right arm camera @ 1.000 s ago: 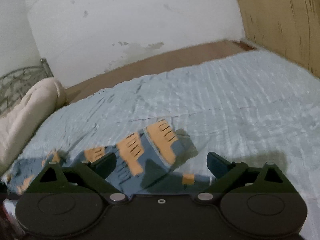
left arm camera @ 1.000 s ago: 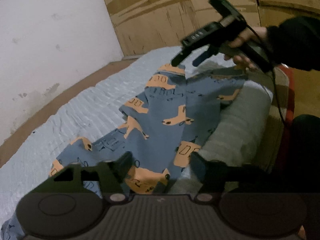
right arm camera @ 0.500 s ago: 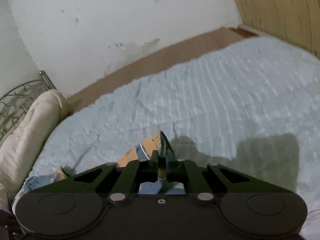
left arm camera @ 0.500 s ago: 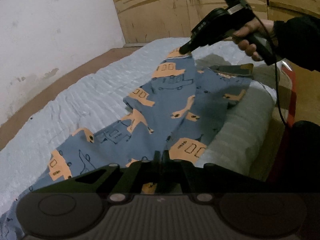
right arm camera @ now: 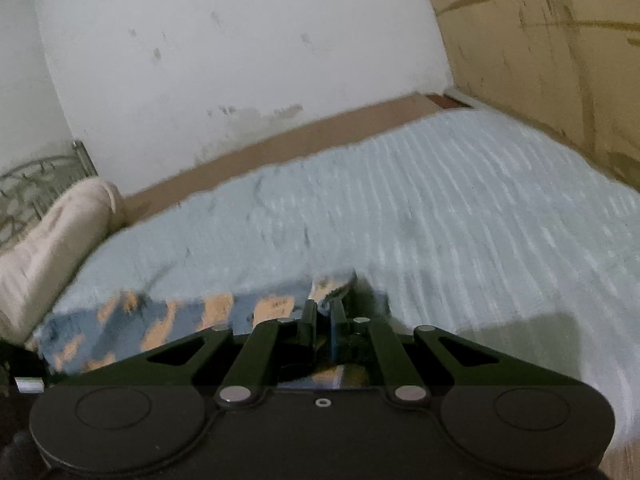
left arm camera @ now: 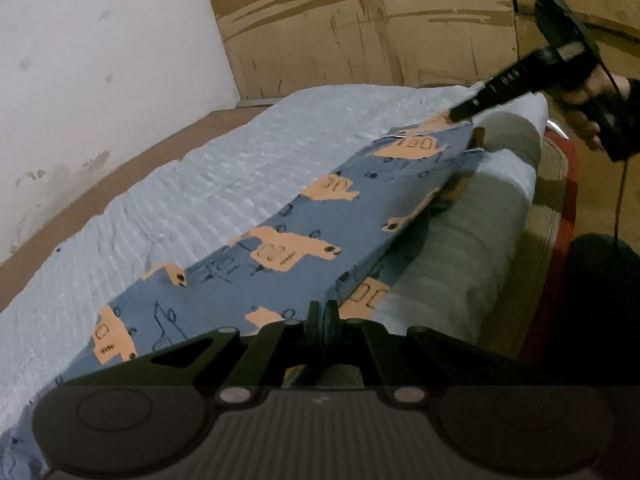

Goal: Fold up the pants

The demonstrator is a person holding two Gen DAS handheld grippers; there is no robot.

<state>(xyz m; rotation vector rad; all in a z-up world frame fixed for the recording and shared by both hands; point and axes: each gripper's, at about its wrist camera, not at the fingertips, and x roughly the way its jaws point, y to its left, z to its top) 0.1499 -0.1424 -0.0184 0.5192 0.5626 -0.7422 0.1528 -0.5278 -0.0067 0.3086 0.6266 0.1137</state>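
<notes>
One pair of blue pants with orange vehicle prints, stretched taut above the near edge of one pale blue ribbed bed cover. Two grippers in play. Left gripper clenched on the near end of the cloth, fingers pressed together with fabric between. Right gripper pinching the far corner of the same pants, gripped by one hand in a dark sleeve. From the right wrist, right gripper likewise clamped on a fold of the pants, the rest trailing left along the cover, blurred. One cream pillow at far left, beside one metal headboard. No containers visible.
</notes>
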